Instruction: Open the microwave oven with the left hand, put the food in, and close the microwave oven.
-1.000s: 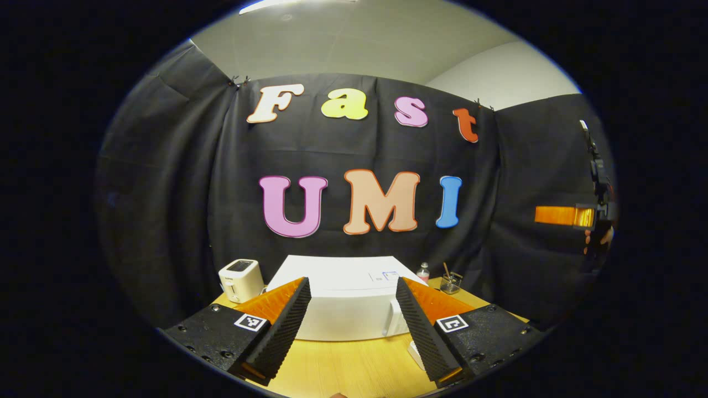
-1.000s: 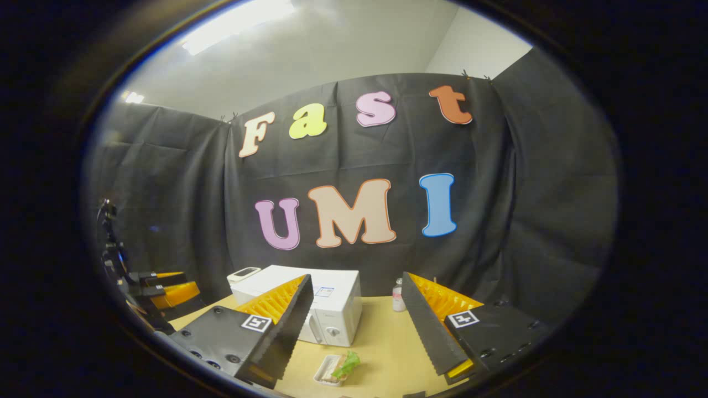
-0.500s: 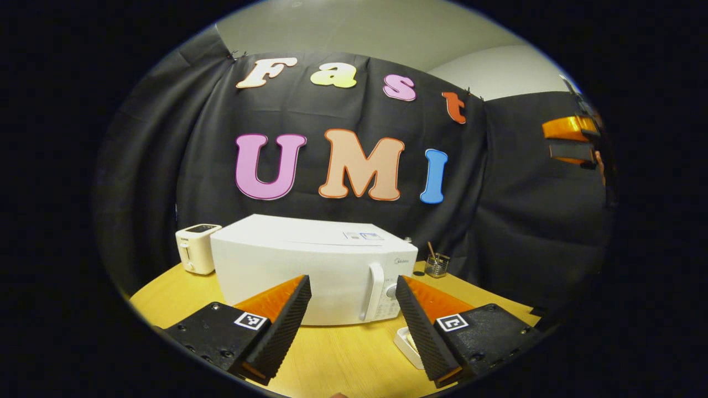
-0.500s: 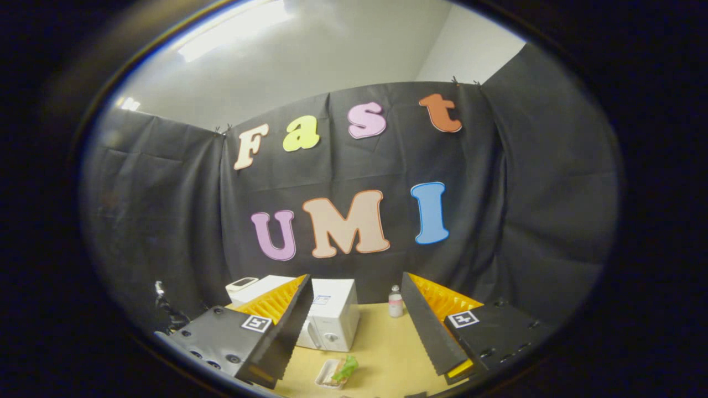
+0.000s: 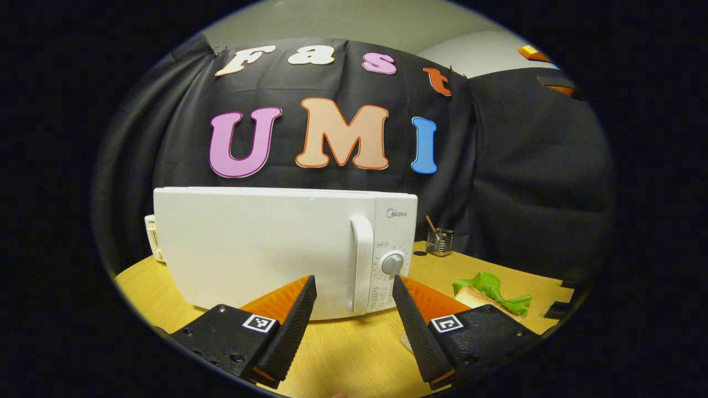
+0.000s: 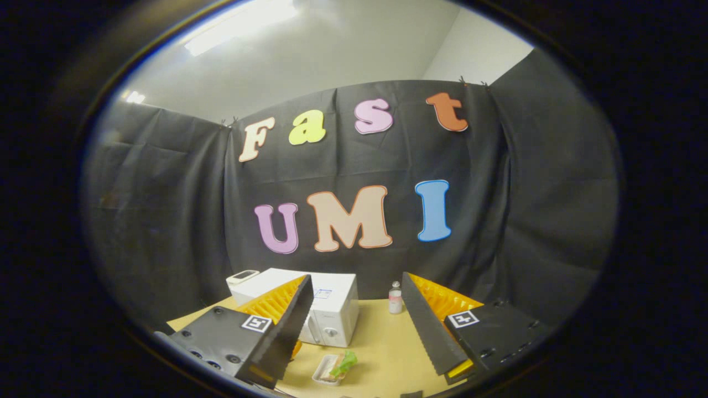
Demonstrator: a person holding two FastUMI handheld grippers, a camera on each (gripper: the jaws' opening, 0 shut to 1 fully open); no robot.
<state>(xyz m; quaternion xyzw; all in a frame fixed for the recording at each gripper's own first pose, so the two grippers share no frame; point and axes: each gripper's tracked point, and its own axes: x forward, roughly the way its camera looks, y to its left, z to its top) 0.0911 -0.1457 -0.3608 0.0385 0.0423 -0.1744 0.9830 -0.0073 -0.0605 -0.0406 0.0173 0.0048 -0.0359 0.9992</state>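
Two views inspected. Left gripper view: your left tool (image 5: pixel 353 326) is spread, empty, low over the tabletop (image 5: pixel 343 354), facing the closed microwave oven (image 5: pixel 276 251); its handle (image 5: pixel 360 262) at 12 o'clock, food (image 5: pixel 489 290) at 3 o'clock. Right gripper view: your right tool (image 6: pixel 354 331) is spread, empty; food (image 6: pixel 338 368) at 6 o'clock, microwave oven (image 6: pixel 332 309) at 11 o'clock.
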